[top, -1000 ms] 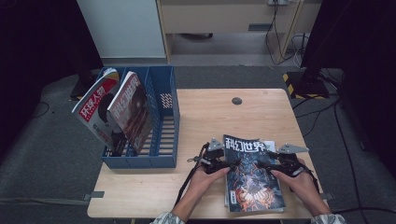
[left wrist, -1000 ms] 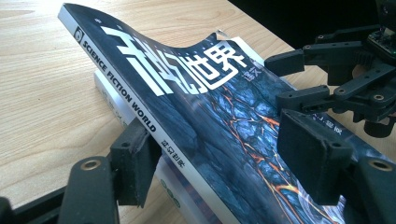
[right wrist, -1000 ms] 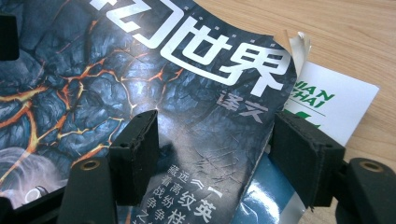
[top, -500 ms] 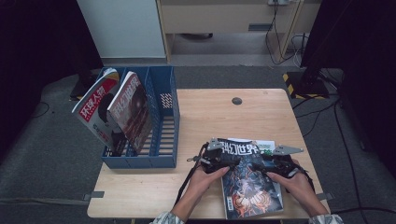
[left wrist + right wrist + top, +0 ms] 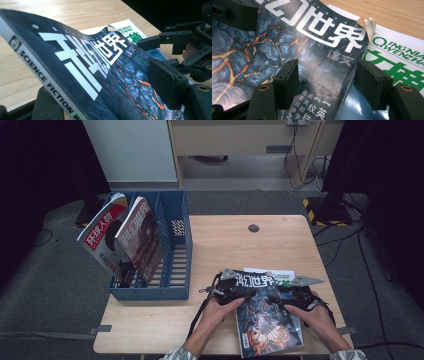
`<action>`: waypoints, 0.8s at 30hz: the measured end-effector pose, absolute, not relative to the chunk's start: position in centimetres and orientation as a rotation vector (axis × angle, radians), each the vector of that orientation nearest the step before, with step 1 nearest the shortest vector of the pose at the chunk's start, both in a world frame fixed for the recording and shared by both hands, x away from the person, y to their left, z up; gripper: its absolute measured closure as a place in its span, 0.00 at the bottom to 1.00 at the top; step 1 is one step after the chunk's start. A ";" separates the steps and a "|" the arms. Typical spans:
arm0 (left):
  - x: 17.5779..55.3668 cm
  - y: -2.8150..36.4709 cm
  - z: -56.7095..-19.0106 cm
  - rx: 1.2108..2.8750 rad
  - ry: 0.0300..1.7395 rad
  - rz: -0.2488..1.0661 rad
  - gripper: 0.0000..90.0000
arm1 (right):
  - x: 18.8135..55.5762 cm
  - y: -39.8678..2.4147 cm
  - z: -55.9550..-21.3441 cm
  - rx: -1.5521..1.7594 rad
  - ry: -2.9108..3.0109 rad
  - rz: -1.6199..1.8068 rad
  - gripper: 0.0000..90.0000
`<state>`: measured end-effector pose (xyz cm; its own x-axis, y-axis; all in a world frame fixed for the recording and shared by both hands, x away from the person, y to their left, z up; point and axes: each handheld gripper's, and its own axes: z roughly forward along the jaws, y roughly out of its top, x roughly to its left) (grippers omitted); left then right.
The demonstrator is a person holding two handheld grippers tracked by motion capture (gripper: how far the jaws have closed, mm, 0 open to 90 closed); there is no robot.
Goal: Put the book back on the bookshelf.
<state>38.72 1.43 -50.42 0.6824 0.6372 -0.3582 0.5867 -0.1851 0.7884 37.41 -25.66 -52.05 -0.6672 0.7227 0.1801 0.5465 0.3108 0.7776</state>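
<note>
Bare table [image 5: 240,247] lies open between blue rack [image 5: 172,270] and magazine [image 5: 265,320]

Dark blue magazine [image 5: 267,320], orange cracks, white title

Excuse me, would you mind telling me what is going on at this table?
A person is working a dark science-fiction magazine off a small stack with a tool in each hand. The left tool has the spine edge between its jaws; the right tool straddles the opposite edge, above a green-and-white magazine. Two more magazines already stand in the blue file rack.
</note>
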 end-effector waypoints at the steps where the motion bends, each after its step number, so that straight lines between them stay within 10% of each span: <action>1: 38.7 1.4 -50.4 1.860 0.963 0.060 0.34 | 37.4 -25.7 -52.0 1.161 2.373 1.287 0.40; 15: 38.9 1.6 -50.5 1.835 0.990 0.033 0.34 | 37.1 -25.2 -51.7 1.124 2.383 1.320 0.42; 24: 38.6 2.1 -50.2 1.773 1.033 0.070 0.57 | 37.1 -24.8 -51.9 1.104 2.416 1.282 0.34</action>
